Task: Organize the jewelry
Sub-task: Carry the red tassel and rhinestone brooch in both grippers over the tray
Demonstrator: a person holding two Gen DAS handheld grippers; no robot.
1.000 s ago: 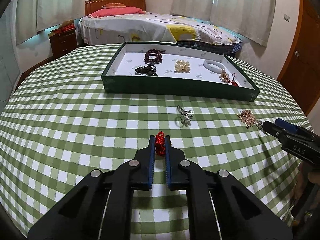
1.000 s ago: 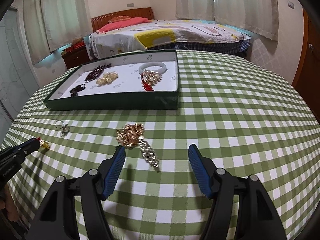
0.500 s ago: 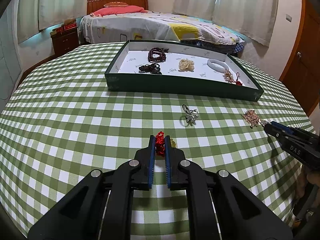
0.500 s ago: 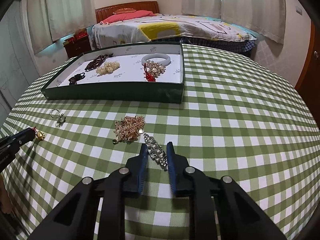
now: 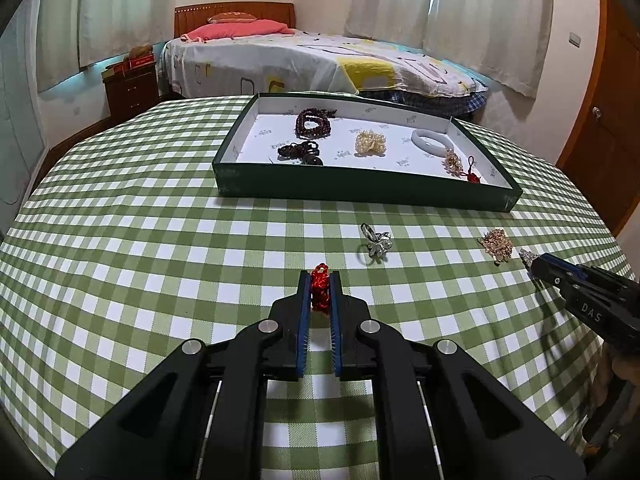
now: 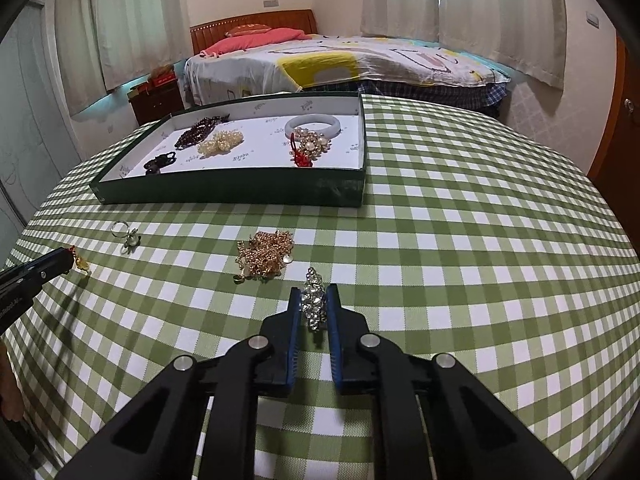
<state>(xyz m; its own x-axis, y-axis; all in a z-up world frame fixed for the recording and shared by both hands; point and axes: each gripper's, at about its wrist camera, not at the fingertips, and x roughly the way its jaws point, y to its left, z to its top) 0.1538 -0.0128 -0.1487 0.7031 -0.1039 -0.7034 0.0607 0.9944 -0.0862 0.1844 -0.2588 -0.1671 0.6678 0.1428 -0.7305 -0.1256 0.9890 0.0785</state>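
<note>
Nine jewelry pieces (image 5: 369, 142) – one tray (image 5: 360, 194)

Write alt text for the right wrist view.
The right hand-held gripper is shut on a rhinestone hair clip over a green checked tablecloth. Ahead lie a gold chain pile and a green tray of jewelry.

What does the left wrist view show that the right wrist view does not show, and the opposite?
Only the left wrist view shows the red knotted ornament clearly, gripped in the left gripper. Only the right wrist view shows the rhinestone piece fully, clamped in the right gripper, and a gold charm at the left gripper's tip. Both show the green tray, the silver ring and the gold chain pile.
</note>
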